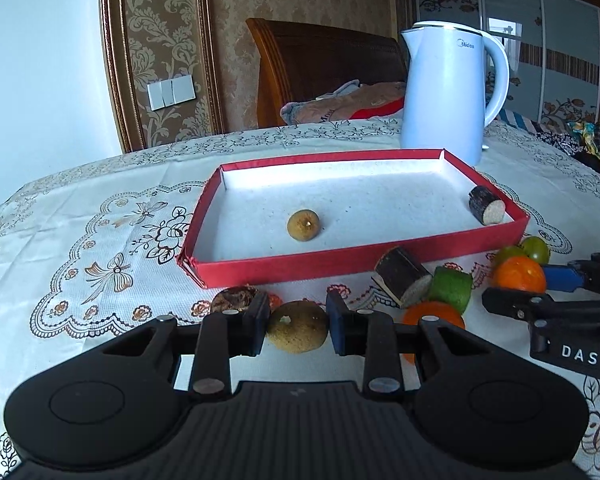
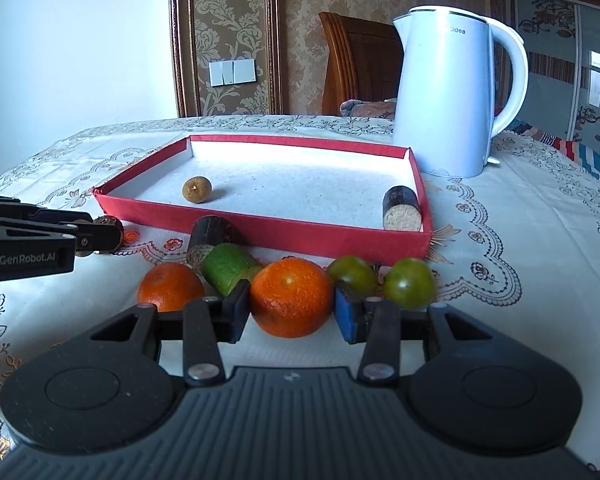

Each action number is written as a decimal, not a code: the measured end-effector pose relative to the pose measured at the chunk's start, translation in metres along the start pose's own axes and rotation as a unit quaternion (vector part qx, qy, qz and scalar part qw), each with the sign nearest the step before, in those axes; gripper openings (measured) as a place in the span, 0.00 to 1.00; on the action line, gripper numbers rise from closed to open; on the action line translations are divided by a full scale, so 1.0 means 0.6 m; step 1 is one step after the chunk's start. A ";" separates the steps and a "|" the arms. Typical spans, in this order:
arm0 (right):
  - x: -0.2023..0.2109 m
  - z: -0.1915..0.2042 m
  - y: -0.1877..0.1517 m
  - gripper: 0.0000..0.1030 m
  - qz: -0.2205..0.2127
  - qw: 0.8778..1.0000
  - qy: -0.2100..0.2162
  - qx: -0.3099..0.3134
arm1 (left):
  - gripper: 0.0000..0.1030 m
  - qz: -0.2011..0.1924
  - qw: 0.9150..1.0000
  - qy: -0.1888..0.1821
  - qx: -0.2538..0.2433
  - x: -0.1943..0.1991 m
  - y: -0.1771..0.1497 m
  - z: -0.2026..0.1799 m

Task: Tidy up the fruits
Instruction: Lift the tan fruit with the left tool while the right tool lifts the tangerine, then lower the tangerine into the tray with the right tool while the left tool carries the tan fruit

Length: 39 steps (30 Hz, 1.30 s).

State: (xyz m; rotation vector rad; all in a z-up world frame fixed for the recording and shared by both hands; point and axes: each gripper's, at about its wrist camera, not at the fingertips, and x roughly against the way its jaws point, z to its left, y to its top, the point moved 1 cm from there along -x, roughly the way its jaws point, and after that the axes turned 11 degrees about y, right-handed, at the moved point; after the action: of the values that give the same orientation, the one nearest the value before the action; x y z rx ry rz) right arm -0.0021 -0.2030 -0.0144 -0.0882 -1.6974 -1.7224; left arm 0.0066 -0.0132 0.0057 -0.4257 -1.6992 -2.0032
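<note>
My left gripper (image 1: 298,326) is shut on a small tan round fruit (image 1: 298,330) held just before the red tray (image 1: 340,262). My right gripper (image 2: 292,306) is shut on an orange tangerine (image 2: 292,296) in the fruit row. Inside the tray (image 2: 260,232) lie another tan fruit (image 2: 196,189) and a dark sugarcane piece (image 2: 402,208). Before the tray sit a second tangerine (image 2: 168,286), a green cane piece (image 2: 228,274), a dark cane piece (image 2: 210,236) and two green tomatoes (image 2: 408,282). A brown wrinkled fruit (image 1: 236,298) lies behind my left finger.
A pale blue electric kettle (image 1: 448,92) stands behind the tray's far right corner. An embroidered white tablecloth (image 1: 100,240) covers the table. A wooden headboard (image 1: 324,64) and bedding lie beyond the table's far edge.
</note>
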 end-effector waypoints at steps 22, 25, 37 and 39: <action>-0.014 -0.002 0.048 0.40 -0.029 0.999 -0.020 0.017 | 0.29 -0.026 0.999 0.032 -0.005 -0.030 0.039 -0.021; -0.026 -0.003 0.063 0.40 -0.030 0.999 -0.023 0.020 | 0.29 -0.028 0.999 0.031 0.004 -0.039 0.053 -0.010; -0.106 -0.026 0.117 0.40 -0.012 0.999 -0.038 0.011 | 0.29 -0.011 0.998 0.057 0.029 -0.114 0.092 0.018; -0.124 -0.033 0.125 0.40 -0.006 0.999 -0.041 0.004 | 0.29 -0.011 0.997 0.066 0.030 -0.124 0.098 0.021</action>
State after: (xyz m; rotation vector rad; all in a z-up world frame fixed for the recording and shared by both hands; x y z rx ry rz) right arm 0.1003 -0.1811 0.0089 -0.1483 -1.7674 -1.7415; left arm 0.1001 0.0036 0.0182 -0.2490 -1.6846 -1.9447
